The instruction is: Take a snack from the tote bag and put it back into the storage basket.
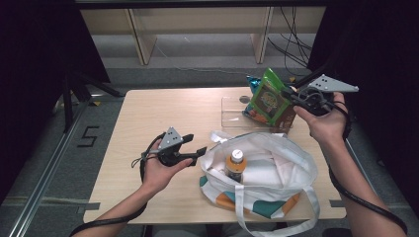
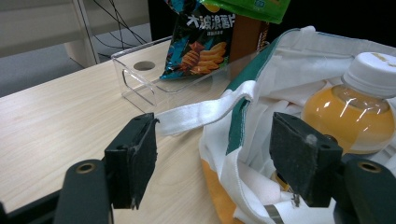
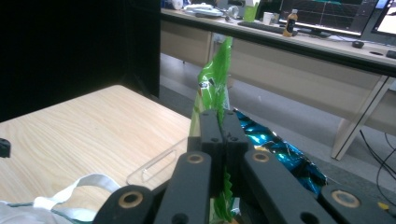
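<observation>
A white tote bag [image 1: 281, 170] with orange and green patches lies open at the table's front right. An orange juice bottle [image 1: 236, 165] with a white cap stands inside it. My left gripper [image 1: 196, 143] is open at the bag's left rim. In the left gripper view its jaws stand on either side of the bag's white handle strap [image 2: 205, 112], with the bottle [image 2: 355, 116] just beyond. My right gripper [image 1: 289, 95] is shut on a green snack bag [image 1: 267, 98], held up over a clear plastic tray [image 1: 232, 111]. A blue snack bag [image 2: 201, 42] leans in that tray.
A brown packet [image 2: 245, 39] stands behind the blue bag by the tray [image 2: 140, 79]. The light wooden table [image 1: 158, 113] is bare on its left half. Behind it are desk legs [image 1: 143, 44] and cables [image 1: 291, 44]; a black stand [image 1: 69, 94] is on the left floor.
</observation>
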Tool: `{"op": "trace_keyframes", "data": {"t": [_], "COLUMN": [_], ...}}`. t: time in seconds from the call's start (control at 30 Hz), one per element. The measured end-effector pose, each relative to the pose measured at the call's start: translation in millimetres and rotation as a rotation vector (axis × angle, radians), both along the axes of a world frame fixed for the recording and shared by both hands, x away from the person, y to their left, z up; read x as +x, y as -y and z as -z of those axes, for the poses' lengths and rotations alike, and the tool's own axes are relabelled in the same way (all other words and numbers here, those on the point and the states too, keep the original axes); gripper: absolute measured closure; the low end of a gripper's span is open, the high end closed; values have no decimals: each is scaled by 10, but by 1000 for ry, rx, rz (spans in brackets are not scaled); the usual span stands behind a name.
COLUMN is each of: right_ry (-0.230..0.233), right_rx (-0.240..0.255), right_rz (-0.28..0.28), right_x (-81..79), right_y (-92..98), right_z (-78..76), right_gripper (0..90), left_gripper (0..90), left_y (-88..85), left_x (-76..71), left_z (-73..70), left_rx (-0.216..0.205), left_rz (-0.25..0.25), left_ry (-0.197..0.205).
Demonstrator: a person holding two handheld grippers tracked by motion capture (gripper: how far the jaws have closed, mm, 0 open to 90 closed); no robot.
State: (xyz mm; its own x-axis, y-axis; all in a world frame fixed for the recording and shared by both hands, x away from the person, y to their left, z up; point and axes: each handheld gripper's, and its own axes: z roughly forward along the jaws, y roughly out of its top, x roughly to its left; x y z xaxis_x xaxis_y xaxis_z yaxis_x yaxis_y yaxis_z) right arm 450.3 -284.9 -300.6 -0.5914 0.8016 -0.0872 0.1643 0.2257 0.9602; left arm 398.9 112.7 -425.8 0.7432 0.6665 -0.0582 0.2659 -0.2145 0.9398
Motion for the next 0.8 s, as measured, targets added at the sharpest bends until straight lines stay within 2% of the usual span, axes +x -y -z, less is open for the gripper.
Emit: {"op": "trace_keyframes", "data": {"t": [0.07, 0.1, 0.13, 0.17, 0.2, 0.23, 0.27, 0.3, 0.43, 0.5, 0.6, 0.73, 0.8], "right_ry": [-1, 7, -11, 3, -11, 9, 4, 16, 9, 21, 20, 20, 20], "right_rx": [5, -10, -1, -10, -12, -21, -11, -26, -26, -38, -31, -43, -36], "right_rz": [25, 16, 22, 15, 17, 14, 26, 19, 27, 20, 33, 19, 35], "right_x": [5, 21, 20, 42, 42, 63, 64, 85, 107, 132, 148, 181, 188], "right_y": [-7, 5, -4, 3, 5, 11, 3, 16, -6, -12, -30, -39, -56], "right_z": [9, 14, 21, 31, 30, 39, 48, 49, 72, 86, 104, 116, 132], "right_gripper": [900, 900, 900, 900, 900, 900, 900, 900, 900, 900, 900, 900, 900], "left_gripper": [317, 316, 316, 316, 317, 317, 316, 317, 316, 317, 316, 317, 316], "left_y": [1, 0, 0, 0, 0, 1, 2, 3, 3, 3, 1, 0, 0], "left_x": [-1, 0, 0, 1, 1, 1, 1, 0, 0, 1, 2, 2, 2], "left_z": [0, 1, 2, 3, 4, 4, 4, 5, 6, 8, 6, 7, 7], "left_rx": [-1, 0, 0, 0, 1, 1, 1, 1, 2, 1, 2, 1, 1], "left_rz": [0, 0, 0, 0, -1, 0, 0, 0, 2, 1, 4, 3, 3], "left_ry": [0, 0, 0, -1, -2, -2, -2, -3, -3, -5, -2, -1, -1]}}
